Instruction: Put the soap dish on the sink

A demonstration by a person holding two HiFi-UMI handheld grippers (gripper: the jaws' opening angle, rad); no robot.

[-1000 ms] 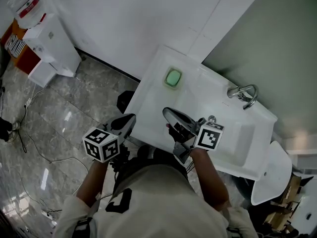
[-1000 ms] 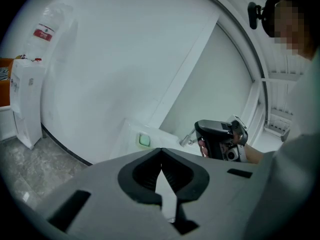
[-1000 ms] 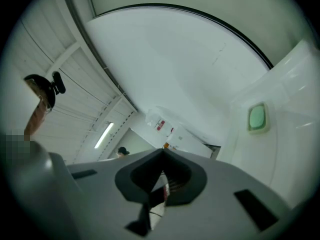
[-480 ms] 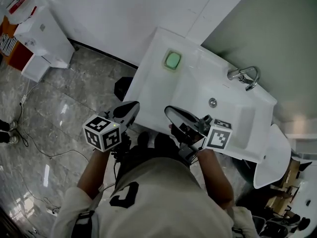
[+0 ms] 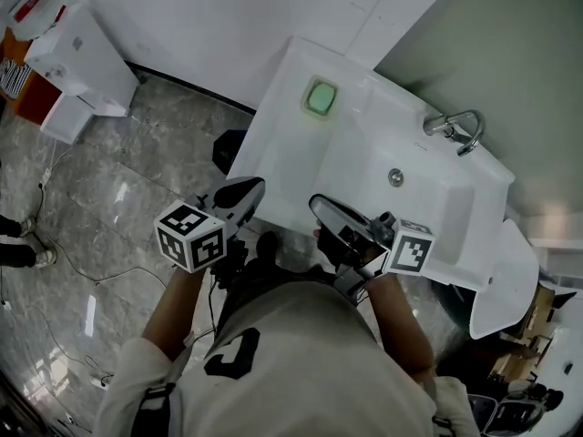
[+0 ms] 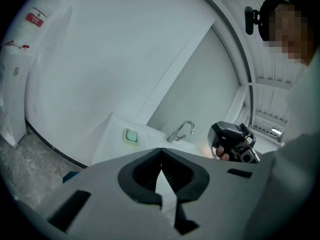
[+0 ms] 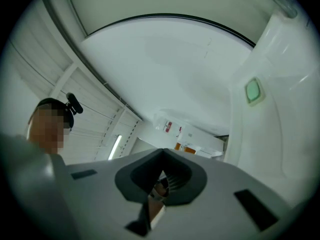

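Head view shows soap dish (image 5: 320, 97) on sink (image 5: 281, 148), left gripper (image 5: 251, 188) and right gripper (image 5: 319, 205) closed.

Grey marble floor (image 5: 118, 198) at left, thin cables (image 5: 68, 267) trailing over it. White boxy unit (image 5: 82, 57) top left, against white wall (image 5: 219, 25); orange-red item (image 5: 20, 98) just beside. Small black obj (image 5: 232, 150) on floor nr wall base. Chrome tap (image 5: 460, 127) upper right, grey-green wall panel (image 5: 510, 44) behind. Pair of shoes (image 5: 23, 244) at left edge.
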